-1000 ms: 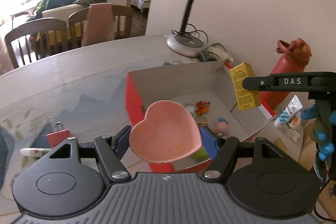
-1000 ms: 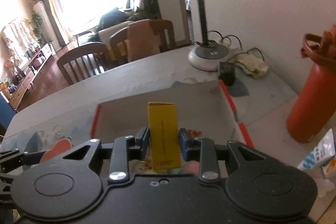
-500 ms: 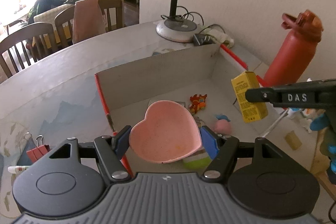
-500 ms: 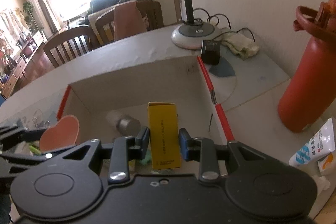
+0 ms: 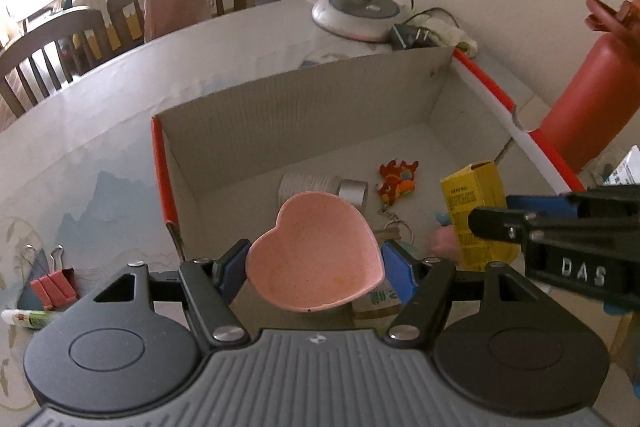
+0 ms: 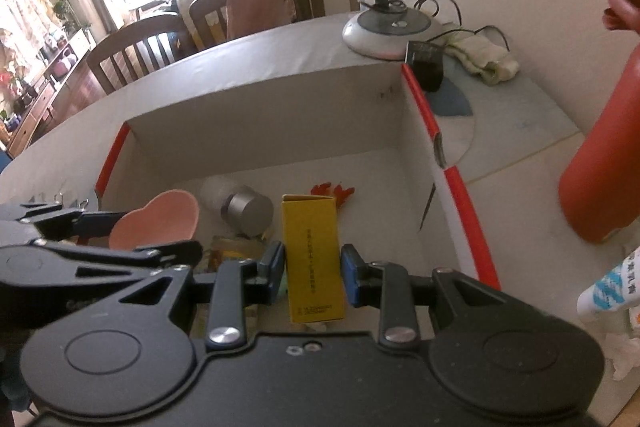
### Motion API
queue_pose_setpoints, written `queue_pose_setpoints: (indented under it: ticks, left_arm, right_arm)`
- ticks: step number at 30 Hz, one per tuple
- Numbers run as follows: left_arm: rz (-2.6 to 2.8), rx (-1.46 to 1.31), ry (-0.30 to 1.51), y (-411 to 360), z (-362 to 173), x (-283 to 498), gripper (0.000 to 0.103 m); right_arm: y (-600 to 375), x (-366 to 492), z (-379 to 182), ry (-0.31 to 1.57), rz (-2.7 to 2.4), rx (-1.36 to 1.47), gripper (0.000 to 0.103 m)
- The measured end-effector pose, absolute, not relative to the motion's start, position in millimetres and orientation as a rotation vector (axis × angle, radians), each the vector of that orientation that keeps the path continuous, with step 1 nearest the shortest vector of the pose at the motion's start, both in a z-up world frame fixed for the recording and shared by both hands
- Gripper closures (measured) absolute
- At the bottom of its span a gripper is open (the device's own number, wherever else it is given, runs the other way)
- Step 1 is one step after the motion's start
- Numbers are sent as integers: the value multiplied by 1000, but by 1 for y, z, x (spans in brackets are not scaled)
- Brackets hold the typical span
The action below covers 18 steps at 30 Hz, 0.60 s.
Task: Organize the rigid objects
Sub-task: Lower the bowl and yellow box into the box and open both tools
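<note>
My left gripper [image 5: 316, 263] is shut on a pink heart-shaped dish [image 5: 316, 251] and holds it over the near part of an open cardboard box [image 5: 280, 107] with red edges. My right gripper [image 6: 313, 275] is shut on an upright yellow carton [image 6: 312, 255], also over the box [image 6: 260, 115]. The carton shows in the left wrist view [image 5: 476, 203], the dish in the right wrist view [image 6: 160, 219]. In the box lie a white jar with a silver lid [image 5: 320, 187], an orange toy keychain [image 5: 396, 179] and a pink soft toy [image 5: 442, 243].
A red bottle [image 5: 584, 99] stands right of the box. A lamp base [image 5: 352, 15] with cables and a charger [image 6: 424, 67] sit behind it. Red binder clips [image 5: 52, 283] and a small tube [image 5: 24, 319] lie left of the box. A white-blue tube [image 6: 612, 287] lies at the right.
Both grippers have moved forward and lower over the box, still holding the dish and the carton. The box now fills more of both views.
</note>
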<state>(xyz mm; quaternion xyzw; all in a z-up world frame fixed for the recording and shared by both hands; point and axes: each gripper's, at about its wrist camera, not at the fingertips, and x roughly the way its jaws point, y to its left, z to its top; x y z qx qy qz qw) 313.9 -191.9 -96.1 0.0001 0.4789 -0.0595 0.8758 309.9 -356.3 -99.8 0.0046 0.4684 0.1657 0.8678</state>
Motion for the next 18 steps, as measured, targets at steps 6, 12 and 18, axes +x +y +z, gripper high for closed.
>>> queue_pose_setpoints:
  ticks: [6, 12, 18]
  left_arm:
    - [-127, 1, 1023, -199, -104, 321, 32]
    - [-113, 32, 1034, -205, -110, 324, 32]
    - [-119, 80, 1041, -212, -113, 325, 32]
  right_arm:
    - [-354, 310, -107, 1001, 358, -7, 74]
    - [-356, 312, -111, 1012, 362, -8, 75]
    - [-359, 314, -112, 1023, 364, 10, 71]
